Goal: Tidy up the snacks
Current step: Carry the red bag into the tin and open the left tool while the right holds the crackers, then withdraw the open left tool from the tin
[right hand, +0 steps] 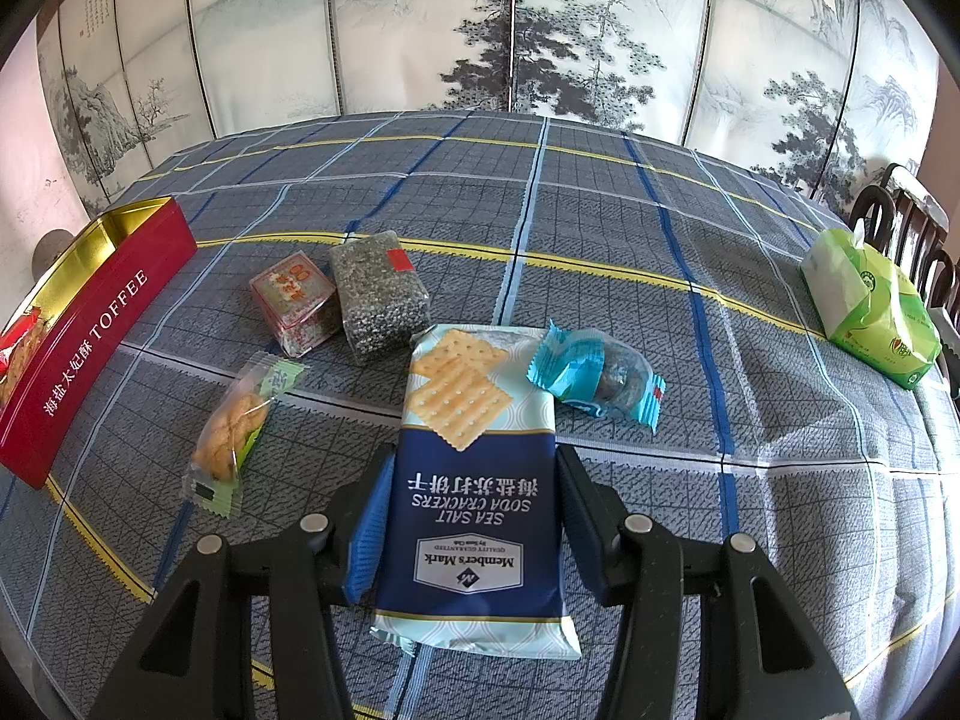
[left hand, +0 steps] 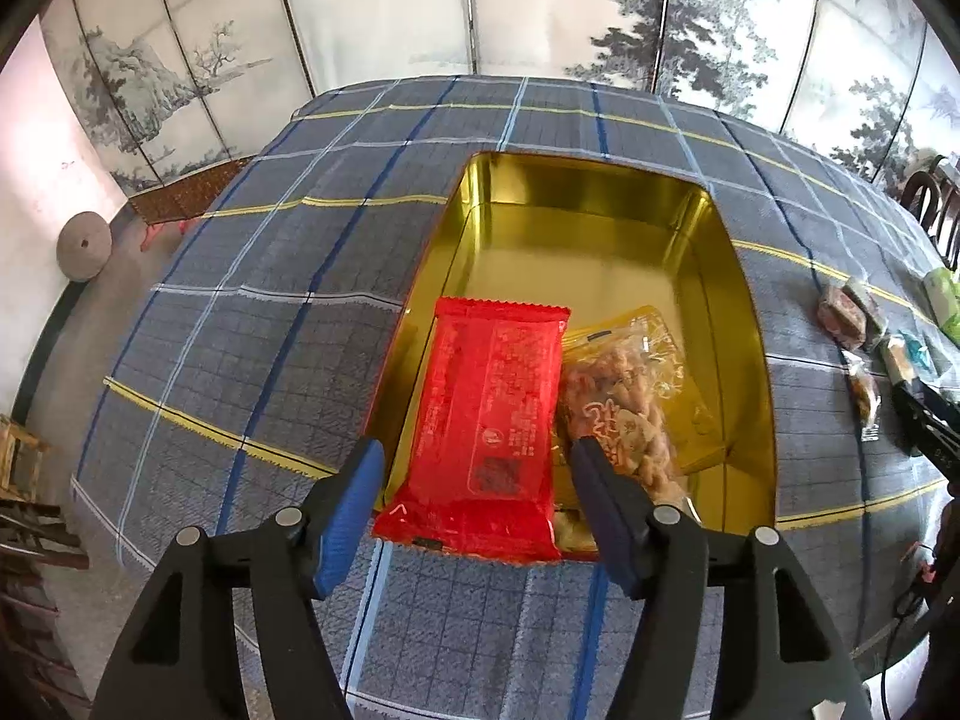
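In the left wrist view an open gold-lined tin (left hand: 741, 324) sits on the checked cloth. A red snack packet (left hand: 492, 420) lies in its near left part, its near end resting over the rim. Beside it is a clear bag of peanut-like snacks (left hand: 624, 402). My left gripper (left hand: 478, 450) is open, its blue pads standing either side of the red packet with gaps. In the right wrist view my right gripper (right hand: 474, 456) is shut on a blue soda cracker packet (right hand: 474, 480) that lies flat on the cloth.
Loose on the cloth lie a yellow-green wrapped snack (right hand: 237, 420), a red-brown cube packet (right hand: 294, 300), a grey seed block (right hand: 378, 294) and a teal wrapped sweet (right hand: 600, 378). The tin's red side (right hand: 90, 330) is at the left, a green tissue pack (right hand: 870, 312) at the right. A painted screen stands behind the table.
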`<act>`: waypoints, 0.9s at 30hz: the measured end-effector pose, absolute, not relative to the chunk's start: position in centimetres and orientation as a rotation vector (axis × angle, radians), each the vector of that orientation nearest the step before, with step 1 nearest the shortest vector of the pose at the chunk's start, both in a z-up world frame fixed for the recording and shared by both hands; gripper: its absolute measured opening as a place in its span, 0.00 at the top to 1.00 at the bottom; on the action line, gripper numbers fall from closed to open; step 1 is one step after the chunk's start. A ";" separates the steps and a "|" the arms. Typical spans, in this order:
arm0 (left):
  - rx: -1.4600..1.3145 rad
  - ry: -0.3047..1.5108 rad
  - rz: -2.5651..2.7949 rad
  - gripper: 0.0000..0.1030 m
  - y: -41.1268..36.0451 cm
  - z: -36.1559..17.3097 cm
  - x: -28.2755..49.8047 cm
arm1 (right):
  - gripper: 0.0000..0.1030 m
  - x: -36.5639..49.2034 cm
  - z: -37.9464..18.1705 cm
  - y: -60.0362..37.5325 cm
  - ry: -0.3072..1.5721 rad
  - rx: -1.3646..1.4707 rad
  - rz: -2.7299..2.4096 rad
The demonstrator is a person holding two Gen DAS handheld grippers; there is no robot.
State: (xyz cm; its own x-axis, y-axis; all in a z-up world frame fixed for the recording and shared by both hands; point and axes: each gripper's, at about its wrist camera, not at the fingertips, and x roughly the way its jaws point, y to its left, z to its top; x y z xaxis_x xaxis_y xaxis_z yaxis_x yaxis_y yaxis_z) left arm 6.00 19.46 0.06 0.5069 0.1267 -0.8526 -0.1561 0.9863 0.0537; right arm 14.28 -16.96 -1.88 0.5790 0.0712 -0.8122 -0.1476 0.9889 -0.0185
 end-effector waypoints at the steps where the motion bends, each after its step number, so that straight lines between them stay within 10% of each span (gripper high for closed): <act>1: -0.031 1.023 0.169 0.39 19.3 0.2 6.0 | 0.48 14.3 -1.9 -17.0 0.945 -0.087 0.128; 27: -0.025 0.964 0.191 0.27 18.2 2.2 -0.2 | 0.51 14.8 -1.6 -17.0 0.995 -0.066 0.070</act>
State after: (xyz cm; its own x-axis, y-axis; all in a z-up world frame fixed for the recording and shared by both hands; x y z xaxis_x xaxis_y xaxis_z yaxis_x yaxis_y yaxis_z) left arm -0.16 18.17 2.17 0.5550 0.1504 -0.8182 -0.1729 0.9829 0.0634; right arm 14.81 -16.99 -1.57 0.5428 0.0286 -0.8394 -0.0892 0.9957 -0.0237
